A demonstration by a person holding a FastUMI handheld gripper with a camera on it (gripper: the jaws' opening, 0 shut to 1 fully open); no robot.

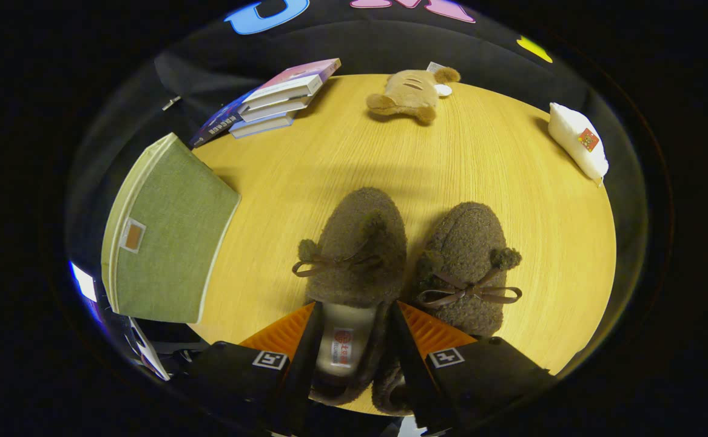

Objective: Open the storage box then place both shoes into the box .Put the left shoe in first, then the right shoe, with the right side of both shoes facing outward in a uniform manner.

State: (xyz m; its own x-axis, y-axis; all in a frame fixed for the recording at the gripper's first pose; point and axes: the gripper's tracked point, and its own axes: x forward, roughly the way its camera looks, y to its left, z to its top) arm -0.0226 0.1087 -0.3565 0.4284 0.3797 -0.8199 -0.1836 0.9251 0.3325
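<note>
Two brown fuzzy slippers with bow laces and pom-poms lie side by side on the round wooden table point(511, 158), toes pointing away from me. My gripper point(355, 306) stands open, its fingers on either side of the left slipper point(357, 249) at its heel opening, where the pale insole shows between them. One finger sits in the gap between the two slippers. The right slipper point(469, 261) lies just past that finger. The green fabric storage box point(168, 243), with white trim and a small label, stands at the table's left edge and looks closed.
A stack of books point(272, 100) lies at the far left of the table. A tan plush toy point(411, 92) rests at the far edge and a white packet point(578, 145) at the right edge. Bare wood lies between the slippers and these.
</note>
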